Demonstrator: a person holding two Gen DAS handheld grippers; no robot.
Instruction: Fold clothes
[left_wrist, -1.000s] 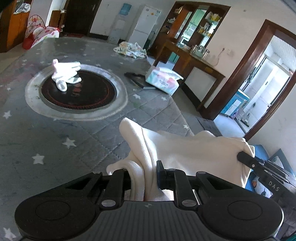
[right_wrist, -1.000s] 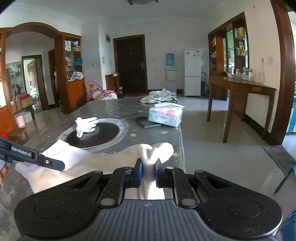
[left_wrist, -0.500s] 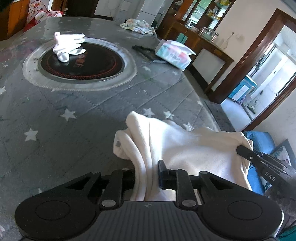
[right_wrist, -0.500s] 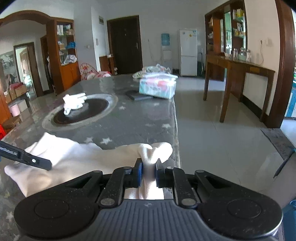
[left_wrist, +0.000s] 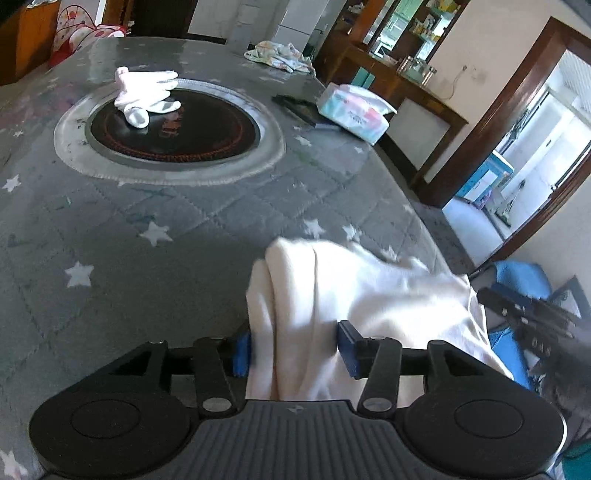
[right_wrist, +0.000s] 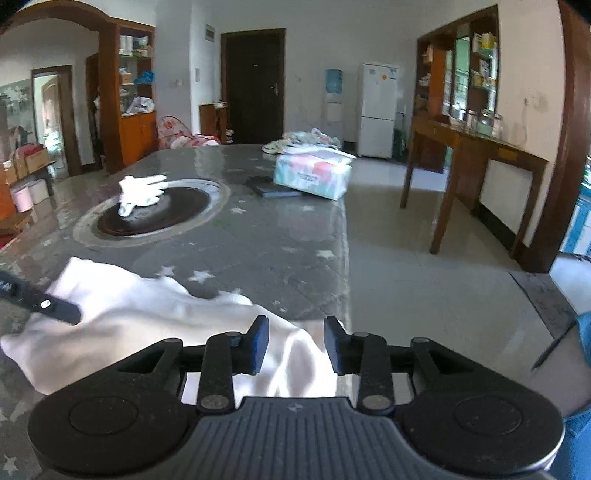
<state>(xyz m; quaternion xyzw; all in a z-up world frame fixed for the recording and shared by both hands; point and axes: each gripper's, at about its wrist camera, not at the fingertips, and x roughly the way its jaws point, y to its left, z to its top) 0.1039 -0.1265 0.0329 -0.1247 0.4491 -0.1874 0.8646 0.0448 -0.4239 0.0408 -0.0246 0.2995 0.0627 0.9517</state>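
A cream-white garment (left_wrist: 354, 295) lies bunched on the near edge of the grey star-patterned table (left_wrist: 147, 206). My left gripper (left_wrist: 293, 349) is open, its jaws spread wide with a fold of the cloth lying loose between them. My right gripper (right_wrist: 295, 345) is open too, over the garment's right end (right_wrist: 155, 314) at the table's near right corner. The right gripper's tip shows at the right of the left wrist view (left_wrist: 524, 314). The left gripper's tip shows at the left of the right wrist view (right_wrist: 40, 302).
A white folded piece (left_wrist: 146, 92) lies on the dark round inset (left_wrist: 173, 129) at mid-table. A tissue pack (left_wrist: 351, 110), a dark flat object (left_wrist: 299, 109) and a crumpled cloth (left_wrist: 277, 55) sit farther back. The table's right edge drops to the floor.
Both grippers were shut on the garment and have opened. The garment has dropped onto the table and lies flatter. Both grippers have lowered toward the table.
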